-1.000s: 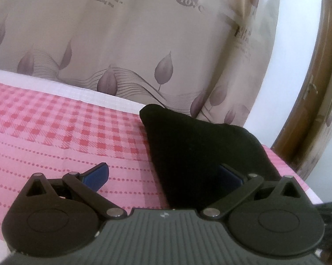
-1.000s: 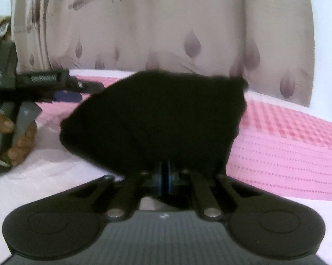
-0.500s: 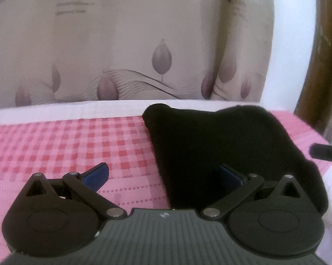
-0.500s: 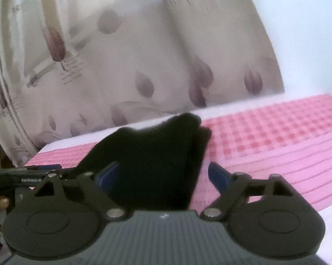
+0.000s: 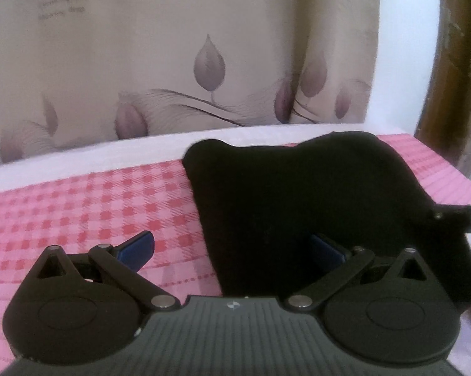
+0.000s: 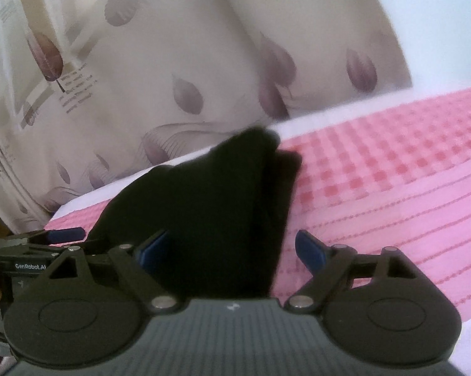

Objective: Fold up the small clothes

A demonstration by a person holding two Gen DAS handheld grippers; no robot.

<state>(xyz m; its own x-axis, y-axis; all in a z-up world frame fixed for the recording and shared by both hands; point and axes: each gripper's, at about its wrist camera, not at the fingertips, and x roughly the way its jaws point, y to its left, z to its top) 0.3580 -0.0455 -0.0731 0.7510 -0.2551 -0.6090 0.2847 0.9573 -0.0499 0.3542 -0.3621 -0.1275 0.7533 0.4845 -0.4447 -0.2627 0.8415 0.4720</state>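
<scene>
A small black garment (image 5: 298, 206) lies folded on the pink checked bedsheet (image 5: 79, 206). My left gripper (image 5: 232, 247) hovers open at its near left edge, the right pad over the cloth and the left pad over the sheet. In the right wrist view the same black garment (image 6: 204, 213) lies in a tapering heap. My right gripper (image 6: 232, 249) stands open over its near end, and the pads do not press on it. The left gripper (image 6: 32, 250) shows at the left edge there. A tip of the right gripper (image 5: 454, 211) shows at the left view's right edge.
A beige curtain (image 5: 173, 62) with purple leaf prints hangs right behind the bed. A white strip of mattress (image 5: 79, 156) runs along the far edge. A brown wooden door frame (image 5: 448, 78) stands at the right. Open pink sheet (image 6: 392, 188) stretches right of the garment.
The right gripper, shut on the black garment a second ago, has opened and let it go. The garment now rests flat on the sheet. Both grippers have rolled and shifted sideways.
</scene>
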